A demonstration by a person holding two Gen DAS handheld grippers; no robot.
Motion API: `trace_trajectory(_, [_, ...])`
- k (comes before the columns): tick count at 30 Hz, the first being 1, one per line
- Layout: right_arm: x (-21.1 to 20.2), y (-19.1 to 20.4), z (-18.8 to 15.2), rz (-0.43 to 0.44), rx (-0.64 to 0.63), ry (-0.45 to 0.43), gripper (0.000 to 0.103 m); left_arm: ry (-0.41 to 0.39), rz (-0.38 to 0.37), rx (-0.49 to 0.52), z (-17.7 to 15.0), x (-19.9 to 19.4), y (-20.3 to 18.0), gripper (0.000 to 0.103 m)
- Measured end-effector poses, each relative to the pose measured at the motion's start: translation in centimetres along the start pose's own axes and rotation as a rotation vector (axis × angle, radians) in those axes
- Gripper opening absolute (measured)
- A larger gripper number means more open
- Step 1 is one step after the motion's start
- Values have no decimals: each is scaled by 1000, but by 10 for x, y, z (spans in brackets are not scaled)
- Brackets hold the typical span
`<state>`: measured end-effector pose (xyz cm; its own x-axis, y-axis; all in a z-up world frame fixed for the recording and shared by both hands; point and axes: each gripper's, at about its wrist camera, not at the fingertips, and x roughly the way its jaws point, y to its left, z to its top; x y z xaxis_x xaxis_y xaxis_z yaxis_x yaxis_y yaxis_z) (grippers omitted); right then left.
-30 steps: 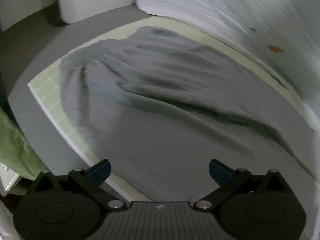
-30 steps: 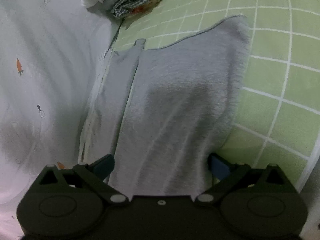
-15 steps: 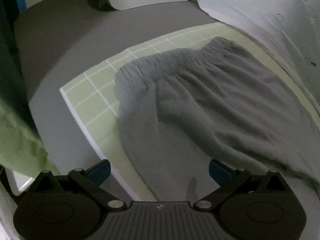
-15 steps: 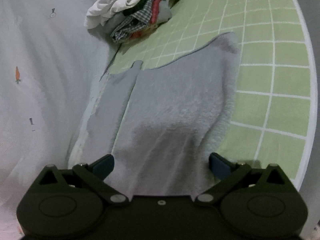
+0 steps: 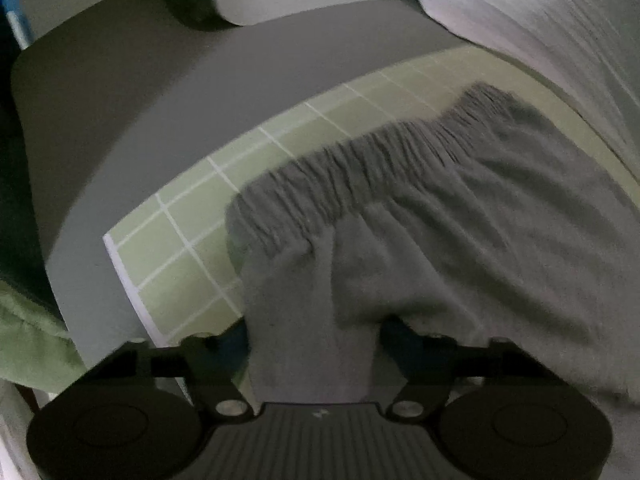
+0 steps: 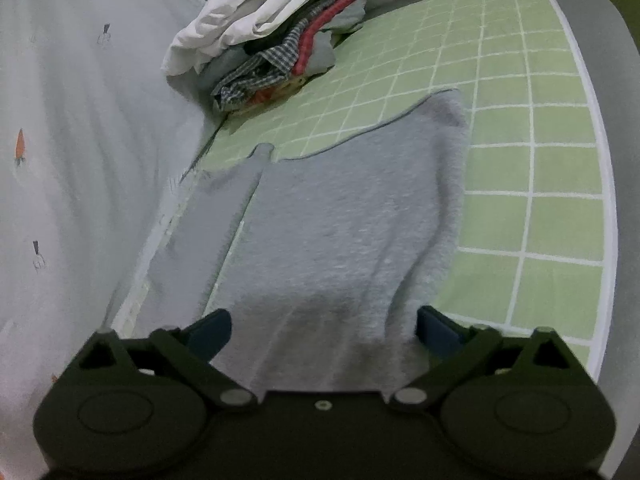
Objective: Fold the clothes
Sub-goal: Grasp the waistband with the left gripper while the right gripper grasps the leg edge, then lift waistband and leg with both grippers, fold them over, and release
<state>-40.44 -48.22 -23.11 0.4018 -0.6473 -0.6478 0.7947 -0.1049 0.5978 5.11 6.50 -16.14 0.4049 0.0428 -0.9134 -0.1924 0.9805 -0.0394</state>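
1. The grey fleece shorts with a gathered elastic waistband (image 5: 460,216) lay spread on the pale green mat with a white grid (image 5: 188,248). In the left wrist view the waistband ran from 9 o'clock up toward 1 o'clock; in the right wrist view the hem end (image 6: 360,208) reached toward 12 o'clock.
2. The left gripper (image 5: 316,336) had a fold of the grey cloth bunched between its fingers. The tips were hidden by fabric, so I could not tell whether they pinched it or only straddled it.
3. The right gripper (image 6: 324,324) showed blue pads (image 6: 212,330) set apart, with cloth draped between them and not visibly clamped.
4. Risk: if either grip was partial, lifting would likely let the fleece slide out and leave a skewed crease.
5. Risk: the left fold looked thick; a pinch might catch only the top layer, so the lower layer would drag and wrinkle.
6. Risk: uneven pull between the two hands would probably twist the garment off the grid lines.
7. Risk: the heap of mixed clothes topped by a white garment (image 6: 264,36) sat at 11 o'clock in the right wrist view, near the hem; a fold swept that way could snag it.
8. Risk: the white quilt with small carrot prints (image 6: 80,160) touched the shorts' 9 o'clock edge and could be caught up with it.
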Motion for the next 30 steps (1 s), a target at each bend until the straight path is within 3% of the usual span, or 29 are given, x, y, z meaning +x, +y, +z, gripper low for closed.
trace_trajectory(1, [-1,1,0,-20,-15,-1,71,-7,4,-12,1,-1,1,52])
trace_trajectory(3, [-1,-2,3,-57,-34,0,48,-19,6,-20,0,-3,5,40])
trace_trajectory(5, [0,-8,8,-55,-34,15,39,-30,2,-30,-1,-6,8,25])
trace_trajectory(7, [2,-11,13,-60,-42,36,31,-35,-17,-53,-1,-7,12,18])
trace_trajectory(10, [6,-12,21,-99,-79,76,2,-38,-32,-93,1,-8,15,6])
trace_trajectory(17, [-7,-20,31,-75,-98,106,2,-109,-52,-129,-3,-37,11,3])
trace_trajectory(23, [-47,-9,36,21,-107,47,1,-182,-52,-149,-5,-69,10,2])
trace_trajectory(30, [-90,14,68,139,-122,-59,1,-253,-51,-184,-3,-110,10,2])
